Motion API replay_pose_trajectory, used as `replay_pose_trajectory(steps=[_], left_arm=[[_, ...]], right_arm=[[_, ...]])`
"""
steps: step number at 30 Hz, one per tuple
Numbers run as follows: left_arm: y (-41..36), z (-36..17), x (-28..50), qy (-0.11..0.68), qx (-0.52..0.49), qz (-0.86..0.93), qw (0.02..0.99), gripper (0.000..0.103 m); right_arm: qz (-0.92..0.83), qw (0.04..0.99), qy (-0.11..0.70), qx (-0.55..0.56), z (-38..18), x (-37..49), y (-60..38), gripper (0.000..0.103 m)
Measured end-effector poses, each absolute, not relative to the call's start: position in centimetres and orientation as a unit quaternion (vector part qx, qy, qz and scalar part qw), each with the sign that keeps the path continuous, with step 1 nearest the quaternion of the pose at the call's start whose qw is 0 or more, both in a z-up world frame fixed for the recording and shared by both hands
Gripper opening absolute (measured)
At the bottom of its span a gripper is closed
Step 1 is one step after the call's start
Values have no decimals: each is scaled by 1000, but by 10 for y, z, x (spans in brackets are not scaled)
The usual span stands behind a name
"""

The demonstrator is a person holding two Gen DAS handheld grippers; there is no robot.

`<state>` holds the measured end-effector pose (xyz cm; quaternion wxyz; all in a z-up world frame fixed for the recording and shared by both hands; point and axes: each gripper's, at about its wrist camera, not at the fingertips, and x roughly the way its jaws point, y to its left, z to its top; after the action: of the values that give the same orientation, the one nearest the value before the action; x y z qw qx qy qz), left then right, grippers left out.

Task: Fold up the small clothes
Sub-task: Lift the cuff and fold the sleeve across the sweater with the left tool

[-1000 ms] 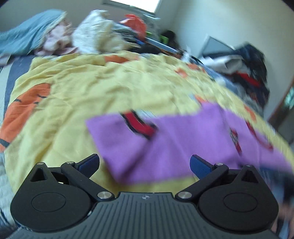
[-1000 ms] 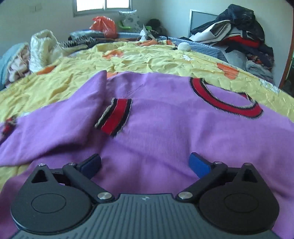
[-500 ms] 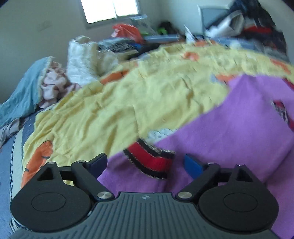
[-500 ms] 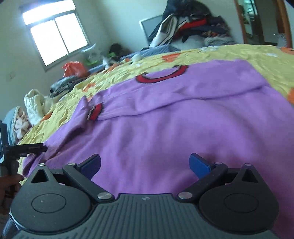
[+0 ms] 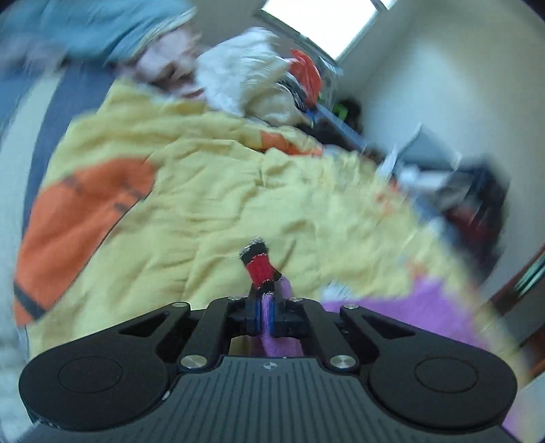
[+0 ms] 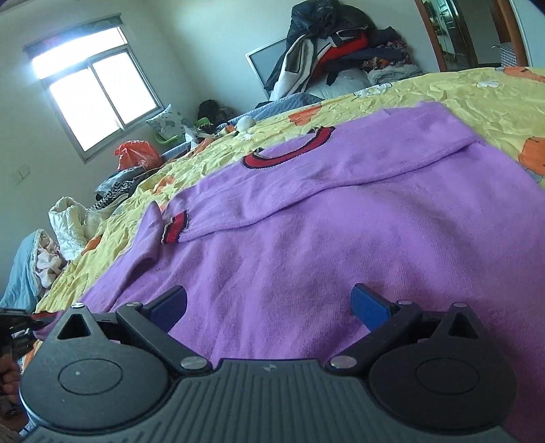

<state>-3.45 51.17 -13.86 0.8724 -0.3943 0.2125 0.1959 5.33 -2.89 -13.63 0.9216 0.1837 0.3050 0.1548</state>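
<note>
A small purple sweater [image 6: 340,231] with a red and black collar [image 6: 289,155] lies on the yellow bedspread [image 6: 477,98]. One sleeve is folded across its chest, ending in a red cuff [image 6: 175,231]. My right gripper [image 6: 269,306] hovers open over the sweater's lower body, with nothing between its fingers. In the left wrist view my left gripper [image 5: 264,311] is shut on the other sleeve [image 5: 272,334], just behind its red and black cuff [image 5: 259,265], which sticks up past the fingertips. More purple cloth [image 5: 408,306] trails to the right.
Piled clothes [image 6: 340,44] stand at the far side of the bed by a mirror. A white bundle [image 5: 245,75], an orange bag [image 6: 136,155] and a blue blanket [image 5: 102,27] lie near the window. A hand and the left gripper [image 6: 13,327] show at the right wrist view's left edge.
My left gripper has shut on the sleeve by its cuff and swung, so the view blurs. The right gripper has tilted and stays open over the sweater.
</note>
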Motion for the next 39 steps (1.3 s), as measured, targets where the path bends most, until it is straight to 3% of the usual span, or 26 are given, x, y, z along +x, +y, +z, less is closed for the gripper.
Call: replay_pose_trajectory(steps=[7,12,15,22,25,28,34,39], left_arm=[[544,-137,-87,115,-491,193,842,3],[538,-60,-100,4,-390,193,901,3],[533,-35,-100,-4,-362,202,910,3],[560,-146,-127,103,-468,294,827,3],[572,-160,-141,99,-489,298,814,4],[586,-139,-130,83,-475,290,827,4],[617,-45,-44,66,-410,257,873,3],[573,35,31,59,-363,177,913,3]], right_arm=[[153,923,304,180,-137,53,-29,103],[154,922,304,182,-137,51,-30,103],[154,923,305,178,-137,51,-29,103],[158,922,306,178,-137,51,-29,103],[161,921,308,179,-137,52,-29,103],[161,921,309,175,-136,52,-28,103],[162,921,309,175,-137,52,-27,103],[162,921,309,172,-137,52,-28,103]])
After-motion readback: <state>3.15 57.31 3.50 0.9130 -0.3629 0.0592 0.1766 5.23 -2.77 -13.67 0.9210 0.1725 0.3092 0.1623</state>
